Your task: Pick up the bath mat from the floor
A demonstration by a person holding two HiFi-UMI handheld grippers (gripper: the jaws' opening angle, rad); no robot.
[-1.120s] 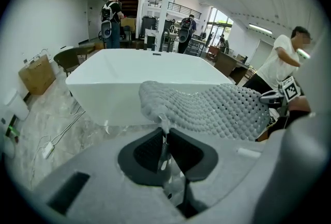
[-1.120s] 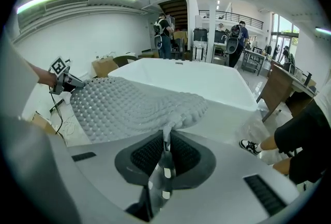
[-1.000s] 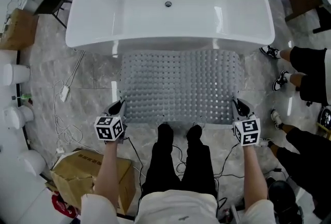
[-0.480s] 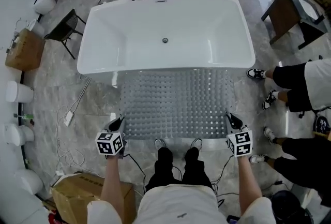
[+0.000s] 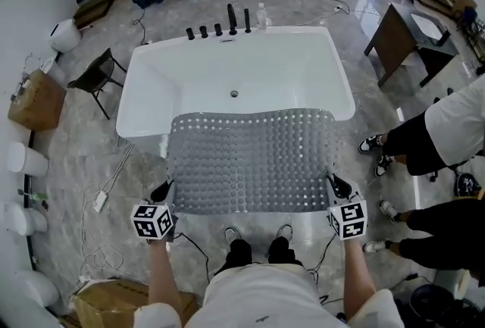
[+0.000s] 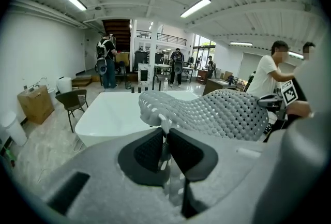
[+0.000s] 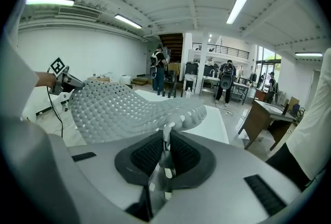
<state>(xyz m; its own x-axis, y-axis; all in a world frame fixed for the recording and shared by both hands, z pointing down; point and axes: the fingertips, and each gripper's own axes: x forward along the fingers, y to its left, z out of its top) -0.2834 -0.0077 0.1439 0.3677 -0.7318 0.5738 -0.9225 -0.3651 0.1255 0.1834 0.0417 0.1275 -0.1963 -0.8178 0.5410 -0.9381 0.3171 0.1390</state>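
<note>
The grey perforated bath mat (image 5: pixel 250 160) hangs in the air between my two grippers, stretched flat, its far edge over the rim of the white bathtub (image 5: pixel 151 92). My left gripper (image 5: pixel 162 192) is shut on the mat's near left corner. My right gripper (image 5: pixel 336 184) is shut on its near right corner. In the left gripper view the dark pads (image 6: pixel 150 150) pinch the mat's edge (image 6: pixel 164 124), and the bumpy sheet (image 6: pixel 222 112) runs off to the right. In the right gripper view the pads (image 7: pixel 183 155) clamp the mat's edge (image 7: pixel 166 137), with the sheet (image 7: pixel 114 109) spreading left.
A folding chair (image 5: pixel 95 73) and a cardboard box (image 5: pixel 34 99) stand left of the tub. Cables (image 5: pixel 102 190) trail over the marble floor. People (image 5: pixel 447 137) stand at the right. A wooden table (image 5: pixel 402 35) is at the far right. Taps (image 5: pixel 220 27) line the tub's far rim.
Both grippers have risen with the mat's near corners in them. The mat has come off the floor and now hangs level with the tub's rim. The view has risen too.
</note>
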